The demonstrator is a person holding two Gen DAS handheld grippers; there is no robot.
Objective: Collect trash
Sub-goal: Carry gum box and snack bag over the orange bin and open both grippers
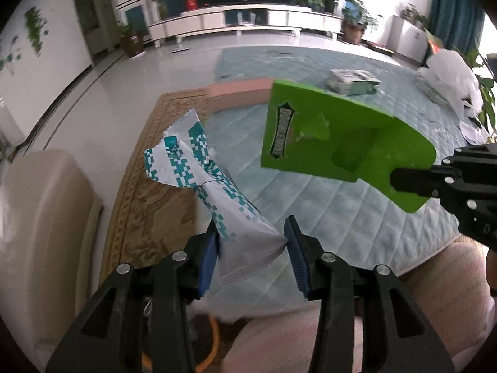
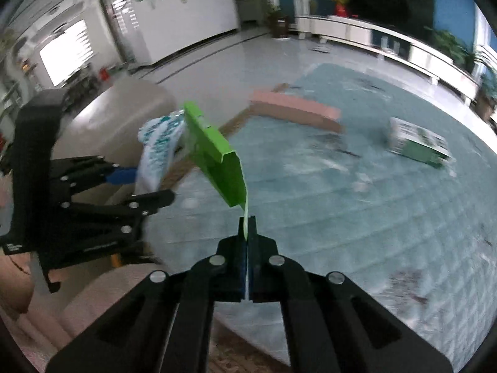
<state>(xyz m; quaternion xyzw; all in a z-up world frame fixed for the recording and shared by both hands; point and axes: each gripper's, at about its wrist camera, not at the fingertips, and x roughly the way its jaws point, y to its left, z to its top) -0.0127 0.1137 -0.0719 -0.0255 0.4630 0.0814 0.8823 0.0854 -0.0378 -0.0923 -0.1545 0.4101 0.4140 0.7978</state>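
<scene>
Both pieces of trash are off the floor and in hand, so the step looks like the carry toward wherever the trash is gathered; no bin shows in either view. The left tongs (image 1: 253, 245) pinch a white wrapper with teal pixel print (image 1: 198, 168) by its lower end, the blue pads pressing its sides. The right tongs (image 2: 247, 233) are pressed together on the thin edge of a flattened green carton (image 2: 217, 158), which juts up toward the centre of the frame.

The next move calls for a steady hold on both while finding a drop spot; the carton's narrow pinch could slip, I judge. Still to collect on the quilted mat (image 1: 326, 205): a white-and-green box (image 2: 419, 143) at right and a long pink box (image 2: 295, 110).

Only the left wrist view shows the carton's printed face and a white plastic bag (image 1: 450, 74) at upper right; only the right wrist view shows the carton edge-on and how thin its grip is.
</scene>
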